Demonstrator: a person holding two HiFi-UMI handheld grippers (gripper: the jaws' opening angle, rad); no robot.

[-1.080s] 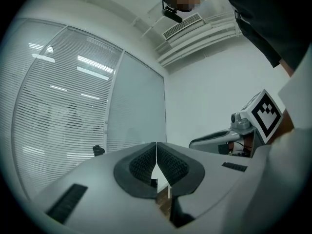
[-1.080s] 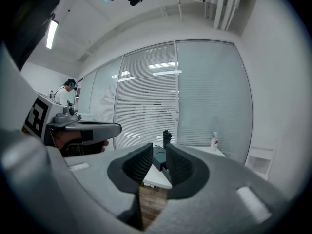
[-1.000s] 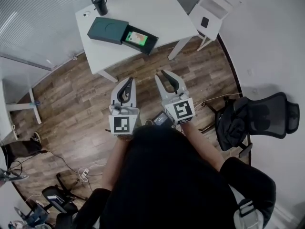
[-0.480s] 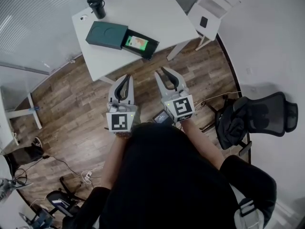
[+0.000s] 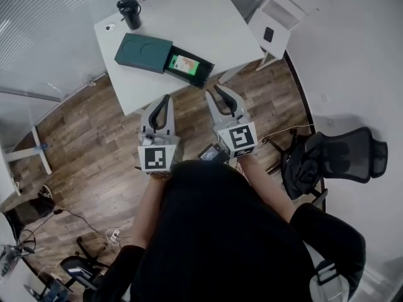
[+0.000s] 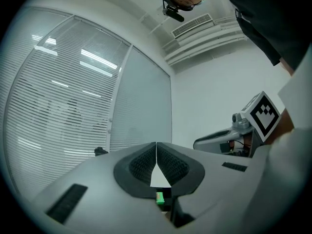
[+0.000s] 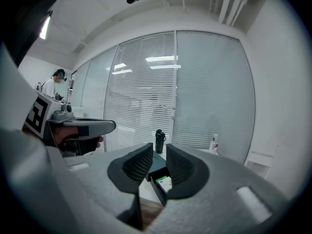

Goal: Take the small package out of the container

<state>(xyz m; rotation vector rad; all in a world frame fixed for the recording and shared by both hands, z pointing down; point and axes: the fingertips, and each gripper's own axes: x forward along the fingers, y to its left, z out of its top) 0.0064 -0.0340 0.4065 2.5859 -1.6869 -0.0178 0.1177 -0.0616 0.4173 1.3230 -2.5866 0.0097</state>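
Change: the person is moving closer to the table [image 5: 195,17]. Compared with a second ago, its near edge is now sitting right at the tips of both tools, and the container is showing lower in the head view.
Jaws since then: both pairs are staying drawn in, as before.
Container: the dark green container [image 5: 143,48] is lying flat on the table, with its inner tray [image 5: 203,72] sticking out toward the person's right.
Contents: the small package [image 5: 184,63], green-faced, is lying flat in the exposed part of the tray. The covered part is hiding whatever else it holds.
Also on the table: a black tumbler [image 5: 130,12] is standing upright near the far left corner, apart from the container.
Left hand-held gripper [image 5: 166,99]: its jaws are pressing together at the tips and gripping nothing. It is hovering at the table's near edge.
Right hand-held gripper [image 5: 216,92]: its jaws are pulled in to a narrow slit with nothing caught in it.
Package against the tools: it is lying farther along the table, ahead of and roughly between the two tips, touching neither. In the right gripper view it is showing straight ahead, low in the slit.
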